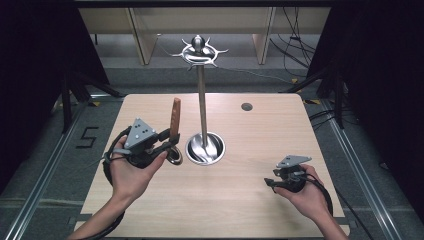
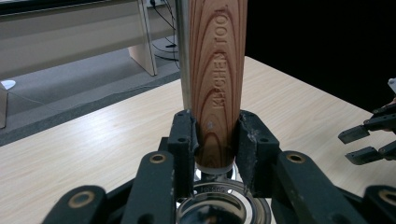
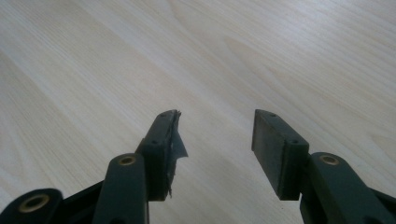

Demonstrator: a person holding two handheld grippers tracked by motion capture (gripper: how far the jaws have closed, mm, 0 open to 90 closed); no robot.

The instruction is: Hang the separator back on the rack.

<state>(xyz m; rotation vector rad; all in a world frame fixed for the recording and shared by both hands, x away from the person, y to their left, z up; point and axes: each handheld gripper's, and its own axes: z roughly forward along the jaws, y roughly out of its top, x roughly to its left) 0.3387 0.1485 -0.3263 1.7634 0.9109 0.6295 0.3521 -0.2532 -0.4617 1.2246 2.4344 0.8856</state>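
Left gripper (image 1: 169, 141) clamped on a wooden handle (image 2: 218, 79), fingers (image 2: 183, 140) pressed against both sides near its lower end; handle standing upright, grain running lengthwise, letters reading KITCHEN TOOL stamped along it; metal collar and a shiny round metal part (image 2: 217, 207) visible just below the grip, shape of that part hard to tell; tool held over the left half of the bench (image 1: 250, 200), just beside the round base (image 1: 205, 148) of a tall metal stand (image 1: 202, 100); stand's pole rising from the base to a crown of curved hooks (image 1: 200, 51); small dark hole (image 1: 246, 106) in the bench beyond the stand; right gripper (image 1: 270, 183) low over the right side of the bench, well apart from the tool, fingers (image 3: 275, 144) spread with nothing but bare wood between them; torn pad lining hanging off one right finger (image 3: 173, 144); right gripper also seen at the edge of the left gripper view.
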